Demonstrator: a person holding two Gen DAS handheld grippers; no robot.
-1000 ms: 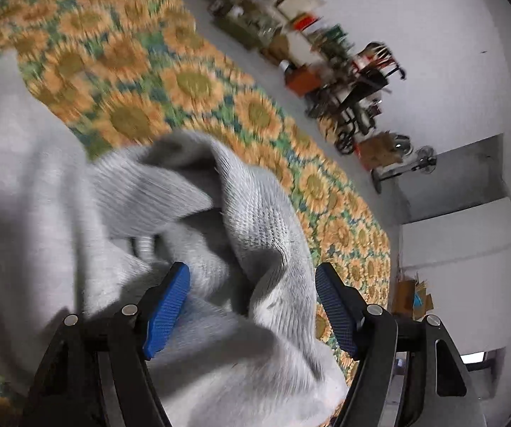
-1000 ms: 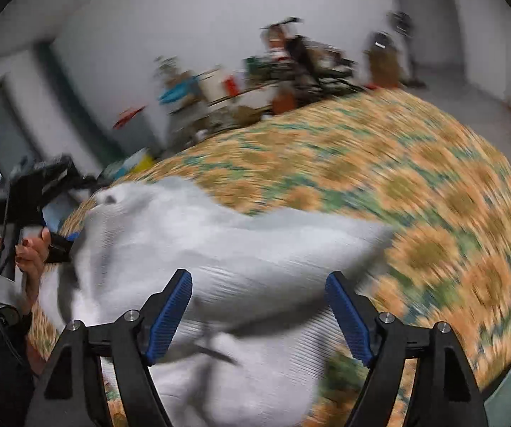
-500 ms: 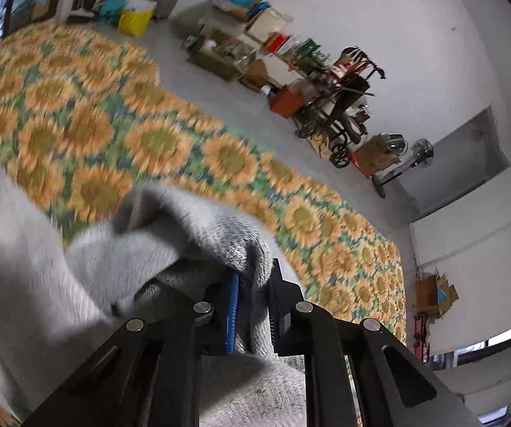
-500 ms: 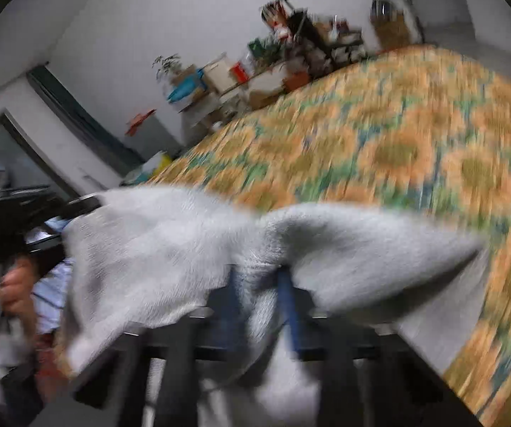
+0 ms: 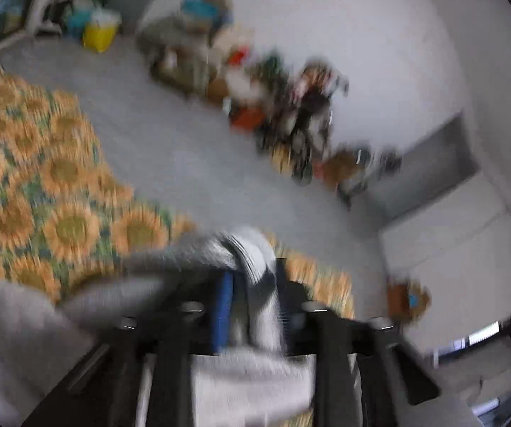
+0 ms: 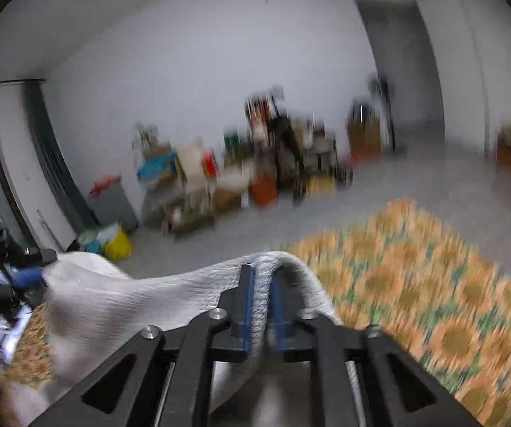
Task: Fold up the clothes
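Sweater (image 6: pixel 120 306) betw both tongs' pads (image 6: pixel 247 306)

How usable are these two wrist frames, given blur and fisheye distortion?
Left wrist: heavy motion blur smears the gray garment and sunflower bedspread. Right wrist: the right gripper and cloth stay fairly sharp, background clutter streaked. Both: dark fisheye corners, curved walls.

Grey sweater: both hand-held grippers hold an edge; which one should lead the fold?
Right, probably. The right hand-held gripper pinches a taut sweater edge, though opening; the left hand-held gripper holds a bunched wad.
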